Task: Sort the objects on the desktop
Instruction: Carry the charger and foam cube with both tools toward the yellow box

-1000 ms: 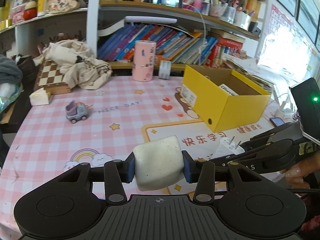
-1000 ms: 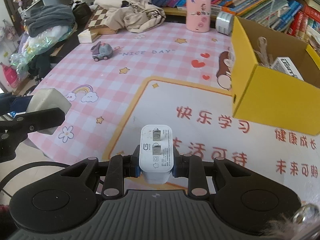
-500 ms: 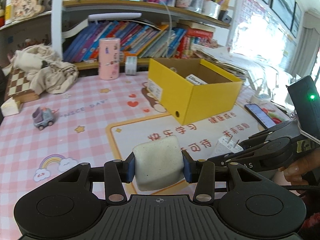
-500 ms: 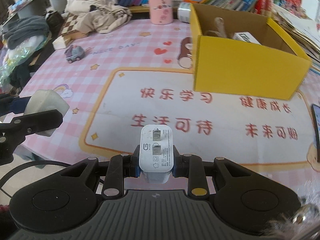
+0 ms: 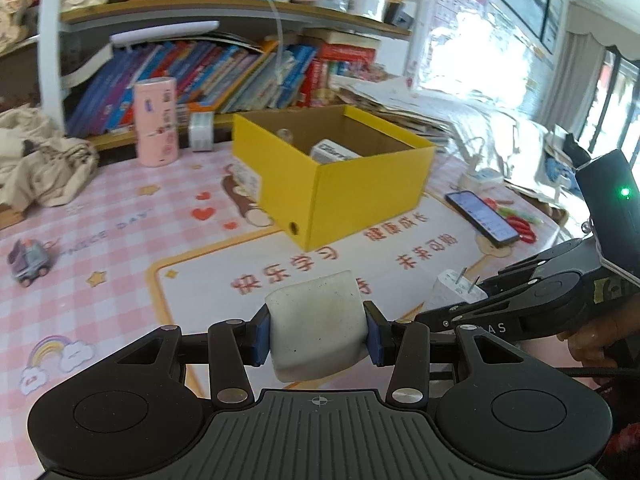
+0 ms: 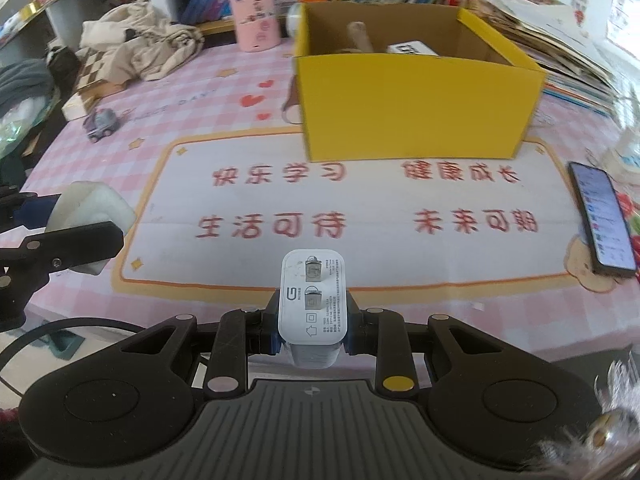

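Observation:
My left gripper point(image 5: 318, 334) is shut on a white eraser block point(image 5: 318, 322), held above the table's near edge. My right gripper point(image 6: 312, 320) is shut on a white charger plug point(image 6: 313, 294) with its prongs pointing forward; it also shows in the left wrist view point(image 5: 454, 290). An open yellow box point(image 6: 416, 100) stands ahead on the mat, holding a white packet point(image 6: 412, 48) and a brown roll point(image 6: 360, 36). The box shows in the left wrist view point(image 5: 360, 184) to the front right. The eraser shows at the left of the right wrist view point(image 6: 94, 210).
A small grey toy car point(image 5: 30, 258) sits at the left on the pink tablecloth point(image 5: 100, 208). A pink canister point(image 5: 155, 122) and a tape roll point(image 5: 202, 130) stand behind. A phone point(image 6: 602, 216) lies at the right. Crumpled cloth point(image 6: 140, 40) and a chessboard point(image 6: 94, 74) are far left.
Both grippers have swung right with their objects still held, so the yellow box now sits nearer the centre ahead and the phone has come into view.

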Demonstrator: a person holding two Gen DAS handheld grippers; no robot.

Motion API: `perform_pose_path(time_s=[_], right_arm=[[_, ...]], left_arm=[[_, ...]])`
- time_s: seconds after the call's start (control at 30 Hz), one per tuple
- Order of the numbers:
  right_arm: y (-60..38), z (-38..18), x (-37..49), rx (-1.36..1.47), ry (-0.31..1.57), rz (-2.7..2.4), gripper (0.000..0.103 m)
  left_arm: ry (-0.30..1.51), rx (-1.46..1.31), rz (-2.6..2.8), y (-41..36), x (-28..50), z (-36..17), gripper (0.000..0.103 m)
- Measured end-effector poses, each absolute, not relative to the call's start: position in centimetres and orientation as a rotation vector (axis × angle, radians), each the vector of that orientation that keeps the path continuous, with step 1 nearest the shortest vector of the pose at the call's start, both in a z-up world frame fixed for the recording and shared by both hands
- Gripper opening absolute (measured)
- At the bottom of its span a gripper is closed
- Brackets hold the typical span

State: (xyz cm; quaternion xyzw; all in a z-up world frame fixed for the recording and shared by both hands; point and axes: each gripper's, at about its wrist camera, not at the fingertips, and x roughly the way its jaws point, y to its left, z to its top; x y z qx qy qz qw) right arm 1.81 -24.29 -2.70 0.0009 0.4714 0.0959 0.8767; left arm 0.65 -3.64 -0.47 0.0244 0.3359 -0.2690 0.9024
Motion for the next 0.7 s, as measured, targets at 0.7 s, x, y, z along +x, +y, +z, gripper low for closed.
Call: perform_pose_path(time_s=[0.7], right_arm=[[-31.5,-2.0,2.7,0.039,0.973,0.125,0.025]], left_arm=[[0.702,0.100,-0.648,-11.4,3.4,-0.3,0.043]])
